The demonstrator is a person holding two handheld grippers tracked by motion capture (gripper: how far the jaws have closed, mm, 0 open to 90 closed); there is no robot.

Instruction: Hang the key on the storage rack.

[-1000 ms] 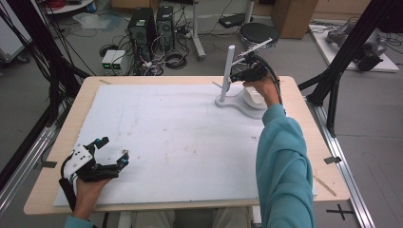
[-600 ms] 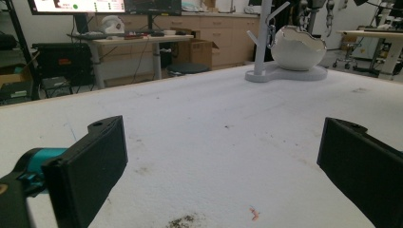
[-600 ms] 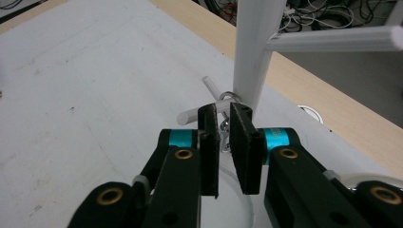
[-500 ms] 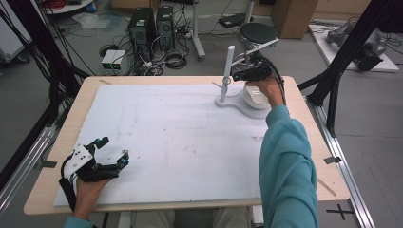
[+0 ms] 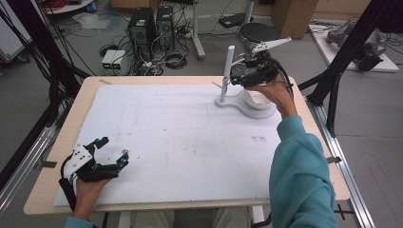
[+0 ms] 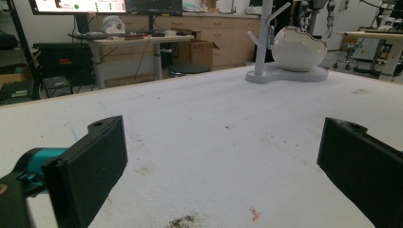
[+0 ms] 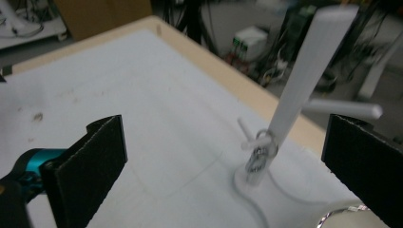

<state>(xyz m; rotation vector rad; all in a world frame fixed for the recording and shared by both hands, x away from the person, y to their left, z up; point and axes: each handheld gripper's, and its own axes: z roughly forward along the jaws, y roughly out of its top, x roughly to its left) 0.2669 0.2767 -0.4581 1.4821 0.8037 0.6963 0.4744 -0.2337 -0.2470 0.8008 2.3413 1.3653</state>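
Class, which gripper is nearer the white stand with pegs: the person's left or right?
Right. The right gripper hovers open beside the stand, at its post. The left gripper rests open at the table's near-left corner, far across.

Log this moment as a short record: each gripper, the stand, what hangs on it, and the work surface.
left gripper: open, holding nothing, resting at the near left corner of the mat
right gripper: jaws just opened wide, nothing between them, beside the post
stand: white post with pegs on a white base, far right of the mat
ring: small metal loop hanging on a low peg
bowl: white, egg-shaped, on the stand's base
mat: white, slightly stained
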